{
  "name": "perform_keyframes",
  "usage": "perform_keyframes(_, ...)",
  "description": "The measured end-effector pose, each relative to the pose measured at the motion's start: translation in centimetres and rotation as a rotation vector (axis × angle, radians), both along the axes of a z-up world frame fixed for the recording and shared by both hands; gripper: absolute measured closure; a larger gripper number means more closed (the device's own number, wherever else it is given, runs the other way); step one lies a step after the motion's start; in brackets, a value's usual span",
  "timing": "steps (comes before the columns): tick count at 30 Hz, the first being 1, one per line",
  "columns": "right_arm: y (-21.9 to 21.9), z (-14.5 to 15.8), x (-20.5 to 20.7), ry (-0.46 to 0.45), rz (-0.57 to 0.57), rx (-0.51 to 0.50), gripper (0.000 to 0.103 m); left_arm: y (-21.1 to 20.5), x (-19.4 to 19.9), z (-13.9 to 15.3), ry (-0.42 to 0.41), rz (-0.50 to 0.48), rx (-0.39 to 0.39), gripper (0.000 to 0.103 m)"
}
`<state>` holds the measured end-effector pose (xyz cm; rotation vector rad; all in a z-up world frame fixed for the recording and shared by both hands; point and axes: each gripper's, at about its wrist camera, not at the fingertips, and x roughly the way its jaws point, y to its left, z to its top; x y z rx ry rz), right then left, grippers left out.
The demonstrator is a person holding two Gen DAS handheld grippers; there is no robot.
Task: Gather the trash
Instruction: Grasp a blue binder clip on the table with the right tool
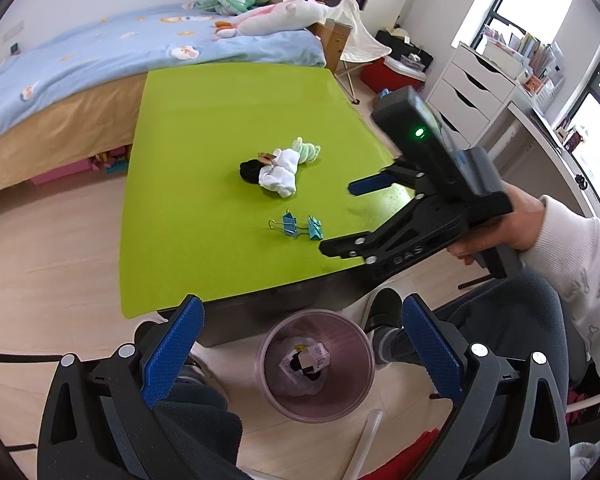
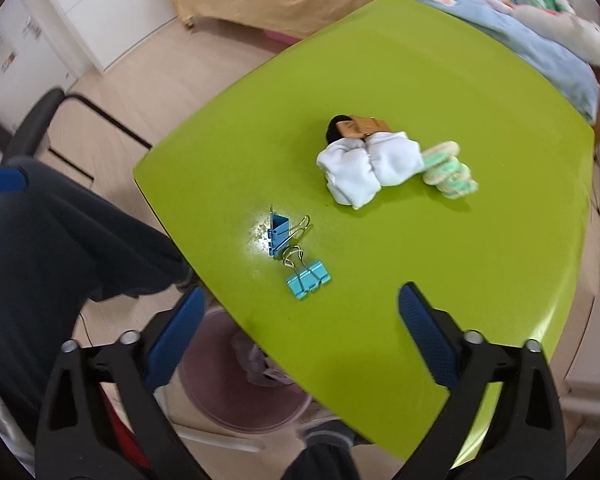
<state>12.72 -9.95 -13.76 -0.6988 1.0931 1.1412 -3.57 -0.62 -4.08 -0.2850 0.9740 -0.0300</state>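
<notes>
1. Trash left on the green table [image 2: 440,92] is hard to single out: two blue binder clips [image 2: 296,252] lie near the front edge, and behind them, toward 12 o'clock, sit a rolled white sock [image 2: 368,168], a black sock [image 2: 334,128] with a tan tag, and a green-and-white striped roll [image 2: 448,172], all touching in one cluster.
2. Your right gripper [image 2: 300,320] hovers above the table's near edge, its tongs spread wide with nothing between them; the clips lie just ahead of it at about 12 o'clock.
3. Your left gripper [image 1: 300,344] hangs over the floor, tongs likewise wide apart and empty, right above the bin.
4. Clips will likely feel light, stiff and slick, and they lie low on the smooth top. Pinch one across its painted body, not its wire loops, which would probably swivel away.
5. Sock rolls should be soft and light; squeeze across the thickest part so the roll stays together. Whether these count as trash you must judge.
6. Under the table's front edge stands a translucent pinkish bin [image 1: 268,376] with a liner; inside it you can see a small white printed carton [image 1: 314,358] and something dark that I cannot identify.
7. Room remains in the bin, so a drop from straight above should land cleanly.
</notes>
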Motion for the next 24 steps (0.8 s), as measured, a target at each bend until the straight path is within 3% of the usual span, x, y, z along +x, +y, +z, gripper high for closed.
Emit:
perform_keyframes(6,1.1,-1.4,0.5,-0.025,0.049,-0.031,0.042,0.5,0.1,-0.2,0.004,0.010,-0.003,0.008)
perform_keyframes(13,1.5,-1.9,0.1,-0.041,0.097,-0.042,0.056,0.7,0.3,-0.5,0.012,0.012,-0.008,0.008)
perform_keyframes(18,1.2,-2.1,-0.1,-0.061,0.105,-0.048,0.073,0.7,0.4,-0.6,0.015,0.007,-0.012,0.008)
perform_keyframes(24,0.6,-1.7,0.1,-0.073,0.081,-0.029,0.075,0.7,0.7,-0.7,0.016,0.005,-0.016,0.008)
